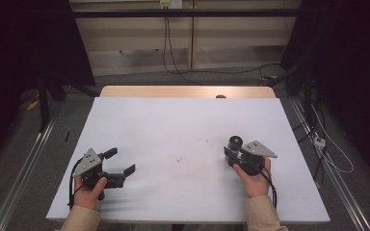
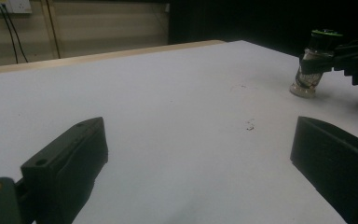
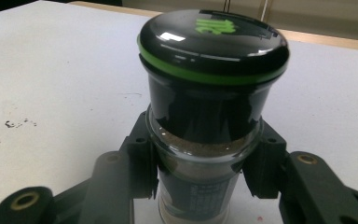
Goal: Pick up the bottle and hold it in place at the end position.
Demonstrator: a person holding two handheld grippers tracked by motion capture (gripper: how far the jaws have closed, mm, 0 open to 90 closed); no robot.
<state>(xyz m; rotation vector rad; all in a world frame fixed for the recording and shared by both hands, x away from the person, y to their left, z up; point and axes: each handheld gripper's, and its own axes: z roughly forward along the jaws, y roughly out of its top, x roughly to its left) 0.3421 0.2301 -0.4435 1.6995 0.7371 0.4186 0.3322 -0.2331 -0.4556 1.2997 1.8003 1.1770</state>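
Our right gripper (image 3: pixel 205 182) has its black pads pressed against both sides of the glass jar (image 3: pixel 205 154), just under its black cap with the green ring. The jar stands on the right of the white table (image 1: pixel 173 125), tilted a little. Our left gripper (image 1: pixel 120 162) rests at the near left, jaws spread wide around nothing.

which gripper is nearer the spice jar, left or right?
Right. The right gripper is shut on the spice jar, jaws clamped on its glass body below the black cap. The left gripper sits open across the table, well apart from the jar.
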